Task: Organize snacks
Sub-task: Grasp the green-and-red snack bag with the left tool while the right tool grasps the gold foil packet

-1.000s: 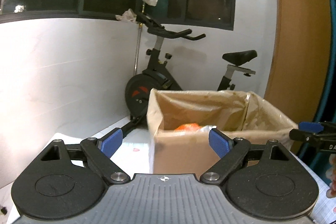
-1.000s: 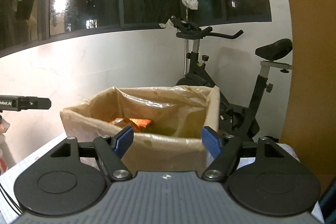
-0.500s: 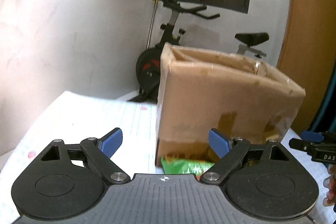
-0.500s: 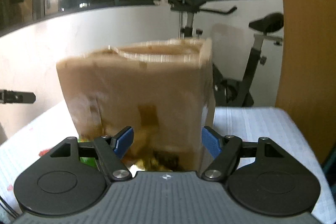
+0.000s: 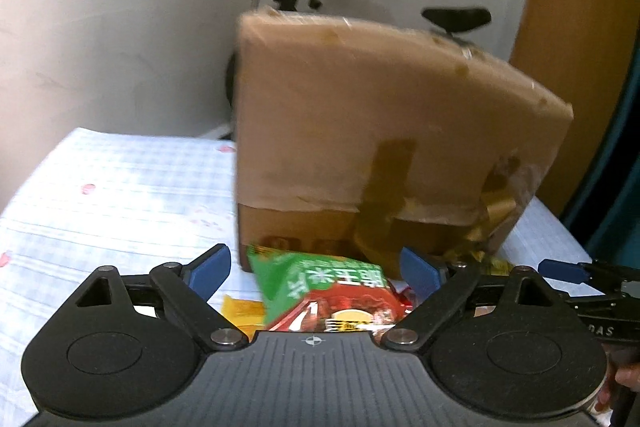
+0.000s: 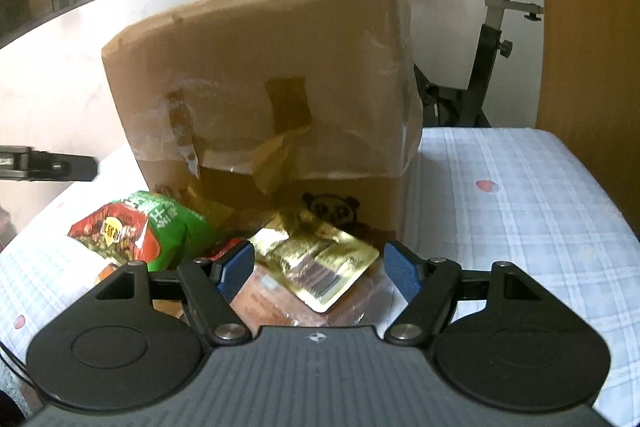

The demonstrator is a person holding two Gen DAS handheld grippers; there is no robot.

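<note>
Green-red snack bag [image 5: 320, 291] and gold packet [image 6: 316, 259] lie before taped cardboard box [image 6: 272, 83].

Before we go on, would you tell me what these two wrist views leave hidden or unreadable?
- Inside of the cardboard box: both views see only its outer walls.
- Green snack bag: left view, lower part hidden by the left gripper body; print blurred.
- Gold packet: right view, label too blurred to read.
- Pink pack beneath it: mostly covered by the packet and the right gripper.

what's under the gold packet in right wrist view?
The gold packet lies on top of a reddish-brown packet, overlapping its upper part. Whatever is beneath that one is covered. The green and red snack bag sits beside them, not underneath.
</note>
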